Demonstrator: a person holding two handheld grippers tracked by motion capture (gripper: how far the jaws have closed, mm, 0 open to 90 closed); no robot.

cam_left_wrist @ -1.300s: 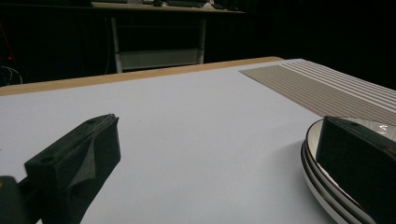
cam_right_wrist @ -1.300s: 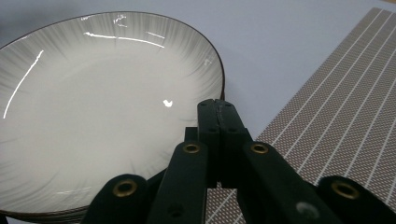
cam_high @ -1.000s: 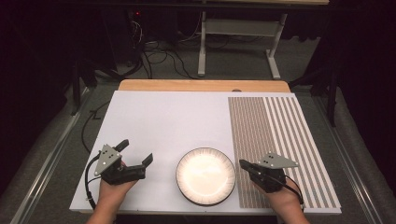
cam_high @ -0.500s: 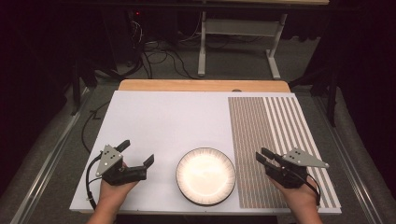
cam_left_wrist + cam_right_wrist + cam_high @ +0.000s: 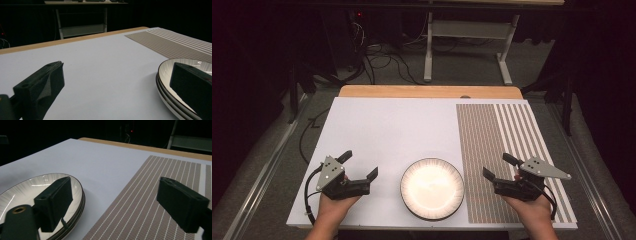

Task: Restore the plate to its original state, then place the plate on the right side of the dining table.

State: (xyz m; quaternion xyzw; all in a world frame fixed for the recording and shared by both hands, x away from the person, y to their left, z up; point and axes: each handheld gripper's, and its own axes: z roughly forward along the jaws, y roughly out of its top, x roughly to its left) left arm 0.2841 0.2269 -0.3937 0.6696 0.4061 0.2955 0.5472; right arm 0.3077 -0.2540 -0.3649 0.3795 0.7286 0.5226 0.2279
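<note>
Resting near the front edge of the counter [image 5: 412, 125], a stack of white plates [image 5: 432, 188] with dark rims sits between the two hands, on the plain white part of the surface and just left of the brown striped mat [image 5: 492, 150]. In the left gripper view three rims show one upon another [image 5: 170, 100]. The left tongs [image 5: 360, 167] stand wide, nothing between the jaws, held low over the counter just left of the plates and apart from them; in the left gripper view one jaw overlaps the near rim of the stack, but whether it touches cannot be told. The right tongs [image 5: 499, 167] have just been opening and now gape wide with nothing between the jaws, held over the striped mat just right of the plates and clear of them. In the right gripper view one jaw lies before the plates [image 5: 30, 190] and the other over the mat [image 5: 140, 202].
</note>
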